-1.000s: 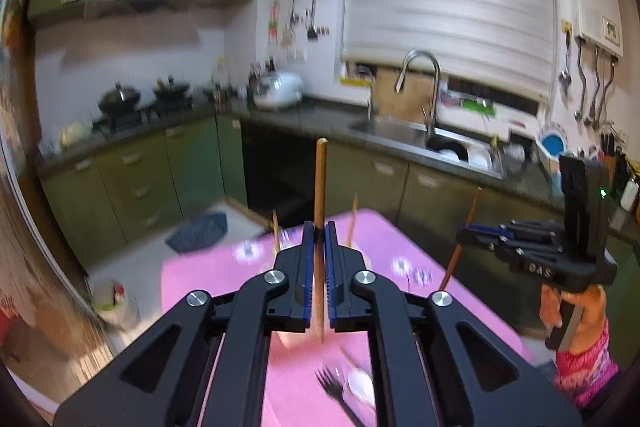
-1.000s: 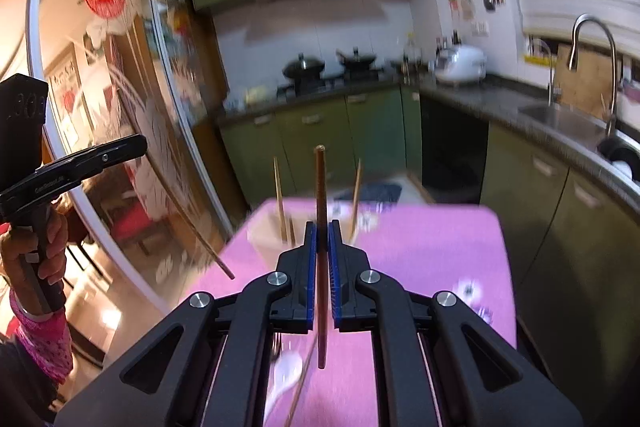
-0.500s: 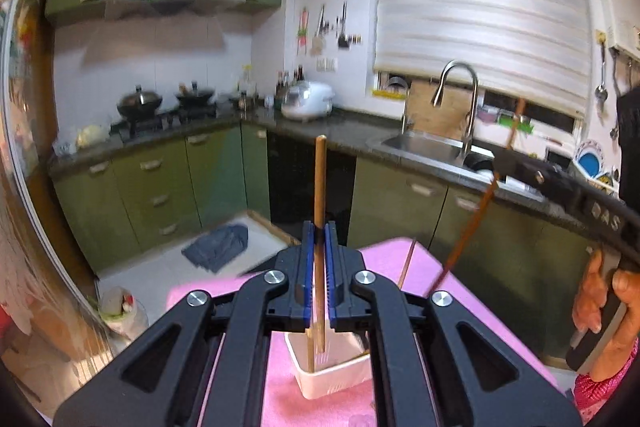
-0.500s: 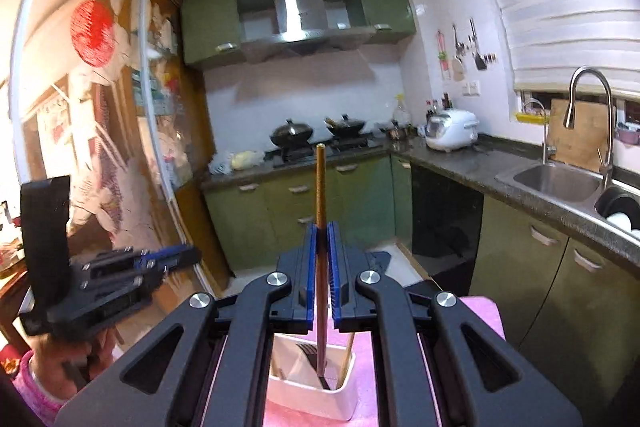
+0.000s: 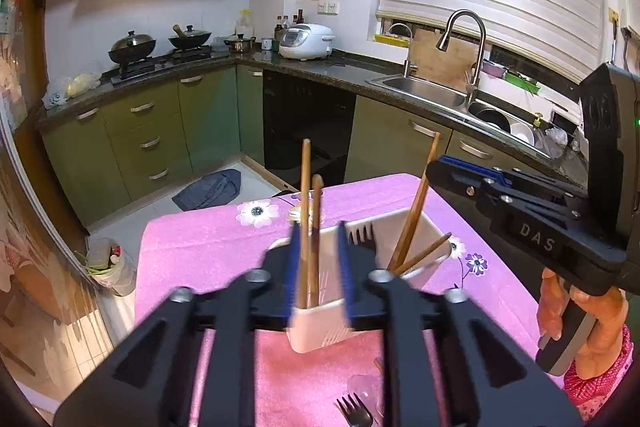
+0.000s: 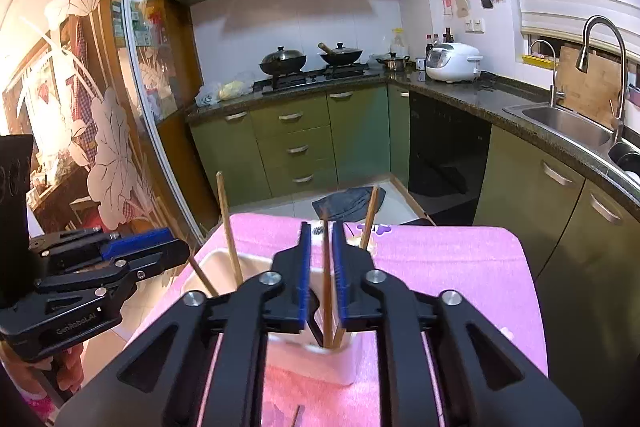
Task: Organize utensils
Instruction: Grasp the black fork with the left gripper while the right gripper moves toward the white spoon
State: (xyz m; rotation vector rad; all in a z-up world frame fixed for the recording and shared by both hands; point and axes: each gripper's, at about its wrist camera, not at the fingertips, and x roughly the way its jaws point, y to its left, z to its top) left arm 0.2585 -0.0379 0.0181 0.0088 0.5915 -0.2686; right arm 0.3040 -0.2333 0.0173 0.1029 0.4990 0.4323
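A white plastic utensil holder [image 5: 320, 327] stands on the pink tablecloth [image 5: 200, 247]. Wooden chopsticks [image 5: 310, 227] stand upright in its near end, between the spread jaws of my left gripper [image 5: 318, 267], which is open. Two more chopsticks [image 5: 412, 219] lean in its far end beside a black fork [image 5: 362, 237]. In the right wrist view the holder [image 6: 340, 363] sits under my right gripper [image 6: 322, 275], open, with a chopstick [image 6: 327, 287] standing free between the jaws. The right gripper also shows at the right of the left wrist view [image 5: 440, 171].
A black fork [image 5: 354, 411] and a clear spoon [image 5: 364, 387] lie on the cloth near the front edge. A loose chopstick tip [image 6: 295, 415] lies on the cloth. Green cabinets, a sink [image 5: 424, 91] and a stove [image 5: 160, 63] surround the table.
Both grippers lowered their chopsticks into the white holder and opened, letting them go. The chopsticks now stand in the holder.
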